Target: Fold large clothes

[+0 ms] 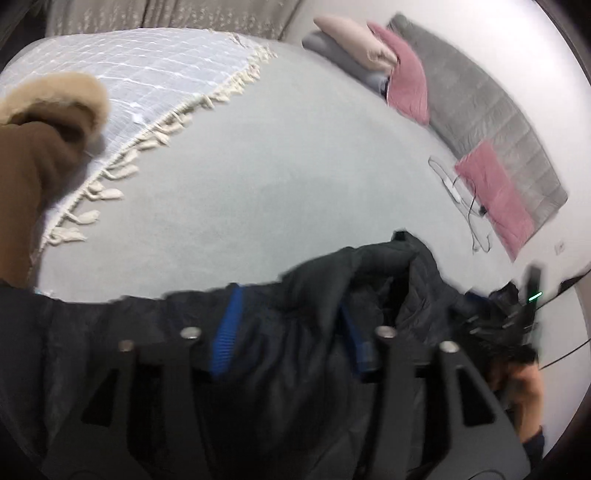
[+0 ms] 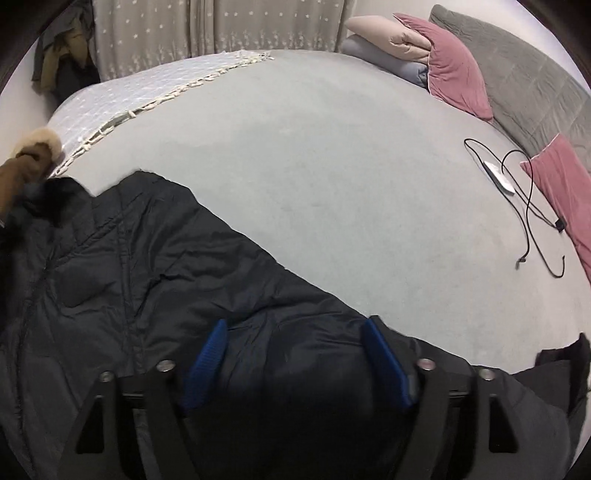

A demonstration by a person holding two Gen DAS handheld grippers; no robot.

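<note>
A large dark padded jacket (image 2: 155, 266) lies on the grey bed (image 2: 314, 155). In the right wrist view it spreads from the left edge to the bottom right. My right gripper (image 2: 295, 328) has its blue pads (image 2: 207, 354) wide apart over the jacket fabric, open. In the left wrist view the jacket (image 1: 369, 280) bunches up in front of my left gripper (image 1: 291, 306); its blue pads (image 1: 227, 332) stand apart with fabric bulging between them. The other gripper (image 1: 517, 317) and a hand show at the right edge.
A brown coat with a fur-trimmed hood (image 1: 48, 122) lies at the left on a white fringed throw (image 1: 147, 85). Pink pillows (image 2: 454, 70), a grey headboard cushion (image 2: 528, 81) and a black cable with a white device (image 2: 517, 184) are at the right. Curtains (image 2: 221, 26) hang behind.
</note>
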